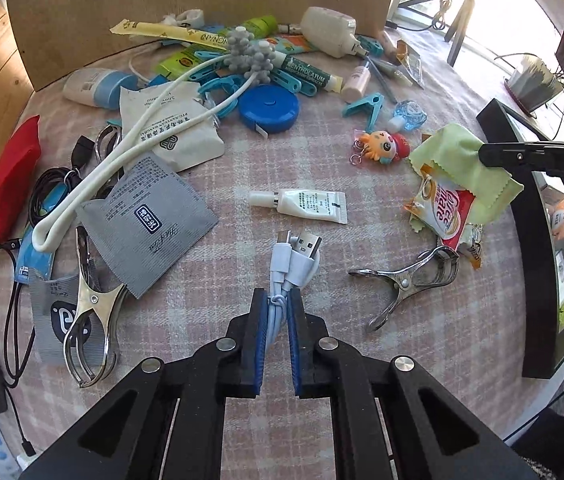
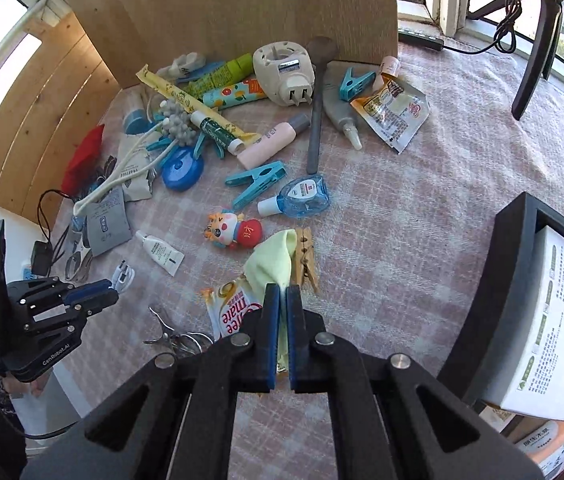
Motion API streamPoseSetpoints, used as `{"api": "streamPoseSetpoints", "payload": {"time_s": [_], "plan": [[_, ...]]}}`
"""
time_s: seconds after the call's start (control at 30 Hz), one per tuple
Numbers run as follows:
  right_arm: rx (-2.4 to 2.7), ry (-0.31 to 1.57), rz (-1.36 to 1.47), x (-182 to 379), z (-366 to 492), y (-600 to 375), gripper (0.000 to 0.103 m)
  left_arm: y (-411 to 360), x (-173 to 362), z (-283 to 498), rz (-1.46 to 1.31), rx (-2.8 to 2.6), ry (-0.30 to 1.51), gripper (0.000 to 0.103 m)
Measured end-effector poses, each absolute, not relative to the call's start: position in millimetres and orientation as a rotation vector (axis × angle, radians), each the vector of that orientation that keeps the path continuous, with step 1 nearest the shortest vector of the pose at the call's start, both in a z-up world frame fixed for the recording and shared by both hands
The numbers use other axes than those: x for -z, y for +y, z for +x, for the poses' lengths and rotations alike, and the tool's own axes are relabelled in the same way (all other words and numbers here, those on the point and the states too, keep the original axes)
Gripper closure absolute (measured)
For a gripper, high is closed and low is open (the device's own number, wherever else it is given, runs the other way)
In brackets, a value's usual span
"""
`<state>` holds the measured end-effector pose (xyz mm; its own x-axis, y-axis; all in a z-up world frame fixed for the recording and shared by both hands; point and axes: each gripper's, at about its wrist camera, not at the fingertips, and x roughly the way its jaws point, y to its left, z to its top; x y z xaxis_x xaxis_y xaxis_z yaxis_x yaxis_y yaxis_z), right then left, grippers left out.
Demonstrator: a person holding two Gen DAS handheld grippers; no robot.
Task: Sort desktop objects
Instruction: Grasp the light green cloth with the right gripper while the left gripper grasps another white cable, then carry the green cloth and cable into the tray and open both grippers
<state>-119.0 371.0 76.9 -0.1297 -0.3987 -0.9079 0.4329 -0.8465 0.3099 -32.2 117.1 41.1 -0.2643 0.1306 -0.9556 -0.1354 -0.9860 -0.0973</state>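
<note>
Meanwhile, left gripper (image 1: pixel 278 300) clamped on white USB cable (image 1: pixel 291 266), right gripper (image 2: pixel 283 294) pinching yellow-green cloth (image 2: pixel 272 266).

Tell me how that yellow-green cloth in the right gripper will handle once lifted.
The yellow-green cloth looks thin and floppy, so it will likely drape and swing from the right gripper. It probably weighs little. Its edge overlaps the coffee sachet and may drag it.
</note>
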Motion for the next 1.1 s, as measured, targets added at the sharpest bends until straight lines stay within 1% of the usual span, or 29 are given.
{"api": "streamPoseSetpoints", "payload": {"time_s": [0.27, 0.4, 0.53, 0.73, 0.9, 1.1], "plan": [[2.032, -0.081, 1.555, -103.0, -116.5, 384.4, 0.099, 131.4, -49.7, -25.0, -1.752, -2.381, -0.051, 0.094], [2.059, -0.095, 1.527, -117.1, -111.6, 397.8, 0.099, 136.7, -60.8, -26.3, -1.723, -2.377, -0.086, 0.094], [2.087, -0.103, 1.507, -127.9, -104.2, 419.1, 0.099, 153.5, -74.3, -25.0, -1.679, -2.366, -0.071, 0.094], [2.176, -0.13, 1.485, -141.6, -89.9, 466.0, 0.099, 202.5, -90.2, -23.2, -1.603, -2.302, -0.018, 0.094], [2.274, -0.179, 1.489, -150.6, -73.4, 520.7, 0.099, 259.9, -99.3, -10.3, -1.535, -2.206, 0.067, 0.094], [2.397, -0.312, 1.5, -157.6, -50.0, 588.7, 0.099, 334.8, -104.6, 9.5, -1.46, -2.058, 0.155, 0.094]]}}
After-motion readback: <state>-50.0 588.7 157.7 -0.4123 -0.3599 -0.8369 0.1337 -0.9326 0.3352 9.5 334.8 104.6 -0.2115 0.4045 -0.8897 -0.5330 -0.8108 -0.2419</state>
